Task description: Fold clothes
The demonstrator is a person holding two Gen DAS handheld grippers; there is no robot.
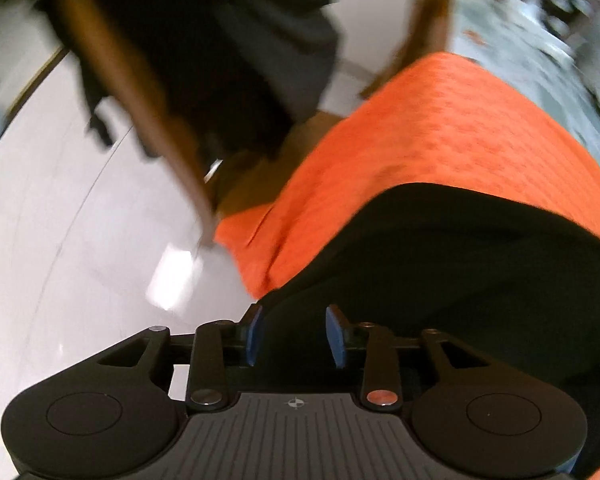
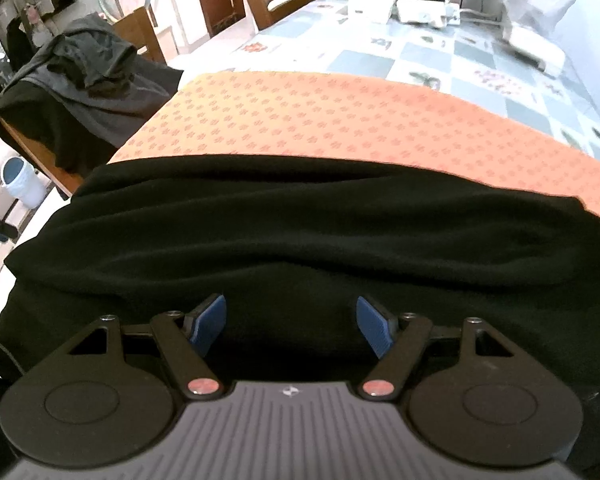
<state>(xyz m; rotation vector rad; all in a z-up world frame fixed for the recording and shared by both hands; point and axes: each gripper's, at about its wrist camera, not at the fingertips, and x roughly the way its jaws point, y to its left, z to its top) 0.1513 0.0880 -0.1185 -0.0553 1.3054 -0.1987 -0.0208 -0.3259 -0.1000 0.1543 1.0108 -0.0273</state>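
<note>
Orange cloth (image 2: 340,120), black garment (image 2: 300,232) crosswise

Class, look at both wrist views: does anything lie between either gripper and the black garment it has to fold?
Nothing visible does. The right gripper, jaws open, sits directly over the black garment on the orange cloth. The left gripper, jaws also open, is at the garment's edge; that view is blurred, but the gap looks unobstructed.

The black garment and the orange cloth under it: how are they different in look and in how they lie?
The black garment is plain; the orange cloth carries a small repeated pattern. The black garment is bunched in soft folds, the orange cloth lies flat and smooth. The black garment lies on top, nearest the right tool, which is open; the orange cloth reaches farther across the table. Both are fabric.
</note>
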